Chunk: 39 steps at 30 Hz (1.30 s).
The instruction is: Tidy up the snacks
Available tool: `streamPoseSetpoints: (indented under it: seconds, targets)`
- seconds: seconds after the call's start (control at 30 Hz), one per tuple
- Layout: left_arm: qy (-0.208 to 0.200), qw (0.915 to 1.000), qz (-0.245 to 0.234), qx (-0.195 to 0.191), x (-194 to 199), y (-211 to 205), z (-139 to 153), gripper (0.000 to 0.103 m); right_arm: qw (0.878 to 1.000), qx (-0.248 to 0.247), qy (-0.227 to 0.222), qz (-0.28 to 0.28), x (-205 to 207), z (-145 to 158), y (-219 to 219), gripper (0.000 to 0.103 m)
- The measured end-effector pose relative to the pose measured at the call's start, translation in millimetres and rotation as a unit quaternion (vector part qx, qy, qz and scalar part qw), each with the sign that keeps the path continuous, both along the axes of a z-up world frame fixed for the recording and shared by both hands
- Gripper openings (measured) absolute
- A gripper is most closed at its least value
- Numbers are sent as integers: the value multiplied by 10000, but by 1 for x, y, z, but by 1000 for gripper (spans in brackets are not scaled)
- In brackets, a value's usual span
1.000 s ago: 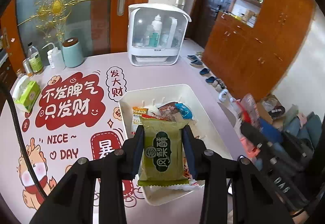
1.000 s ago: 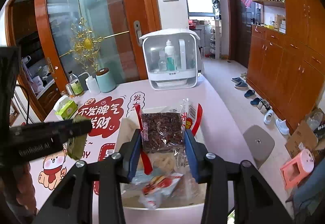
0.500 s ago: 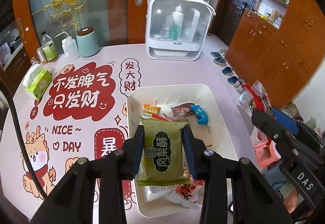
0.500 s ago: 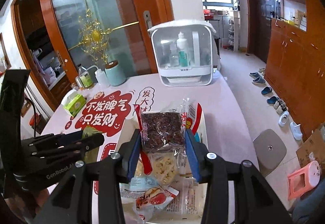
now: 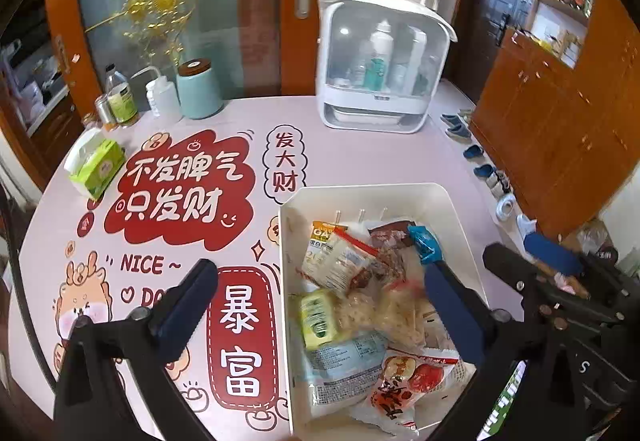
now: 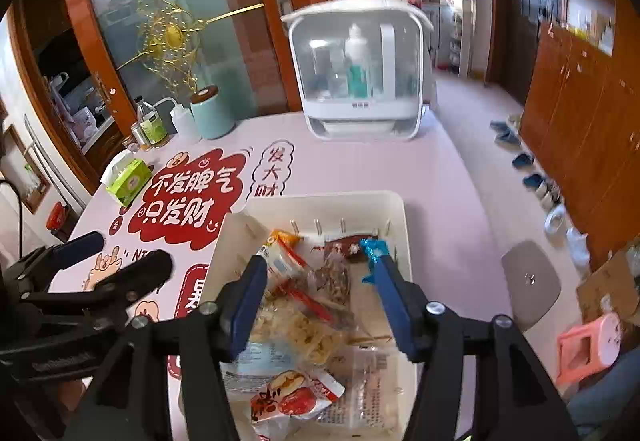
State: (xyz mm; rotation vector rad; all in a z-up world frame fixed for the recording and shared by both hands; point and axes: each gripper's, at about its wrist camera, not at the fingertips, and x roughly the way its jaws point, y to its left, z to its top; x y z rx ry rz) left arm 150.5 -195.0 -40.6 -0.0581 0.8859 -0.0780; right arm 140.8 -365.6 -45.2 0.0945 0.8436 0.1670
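Note:
A white bin (image 5: 464, 225) sits on the pink table, full of several snack packets. The green packet (image 5: 318, 315) lies in it at the left, near an oats packet (image 5: 336, 261) and a red-apple packet (image 5: 404, 381). My left gripper (image 5: 320, 289) is open and empty, hovering over the bin's left wall. My right gripper (image 6: 320, 281) is open and empty above the bin (image 6: 400, 209). The dark dried-fruit packet (image 6: 336, 277) lies in the bin between its fingers. The left gripper also shows in the right wrist view (image 6: 120, 261).
A white clear-door cabinet (image 5: 380, 61) stands at the table's back. A teal canister (image 5: 198, 89), bottles (image 5: 120, 97) and a green tissue pack (image 5: 96, 165) line the back left. Wooden cupboards (image 5: 560, 113) and shoes are on the right; a grey stool (image 6: 532, 281) stands by the table.
Both grippers have opened. The green packet left my left gripper and the dried-fruit packet left my right gripper; both now lie in the bin.

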Motion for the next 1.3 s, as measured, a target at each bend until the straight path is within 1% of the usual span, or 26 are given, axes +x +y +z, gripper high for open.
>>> streamPoseSetpoints:
  seconds: [0.03, 0.1, 0.33, 0.47, 0.6, 0.87, 1.0, 1.13, 1.3]
  targets:
    - [10, 10000, -1, -18, 0, 1, 0, 103, 10000, 28, 41, -28, 1, -2, -1, 68]
    - [64, 10000, 9, 8, 2, 4, -3, 103, 9999, 31, 52, -84, 1, -4, -2, 70]
    - [150, 9999, 41, -50, -2, 7, -9, 103, 9998, 22, 137, -110, -2, -9, -2, 70]
    - [222, 9996, 21, -156, -4, 9, -12, 103, 9999, 13, 150, -56, -6, -10, 0, 70]
    - [294, 9995, 46, -119, -10, 9, -15, 103, 9999, 7, 147, 6, -12, -10, 3, 70]
    - [600, 9978, 17, -272, -25, 18, -18, 103, 9998, 15, 155, 102, -26, -9, 11, 70]
    - [560, 9984, 22, -99, -40, 24, -13, 103, 9996, 71, 179, 213, -35, -10, 20, 70]
    - [492, 9988, 22, -40, -53, 36, -6, 103, 9993, 96, 190, 305, -45, -10, 32, 70]
    - [323, 9994, 31, 128, -68, 53, 5, 103, 9993, 83, 193, 298, -56, -7, 48, 71]
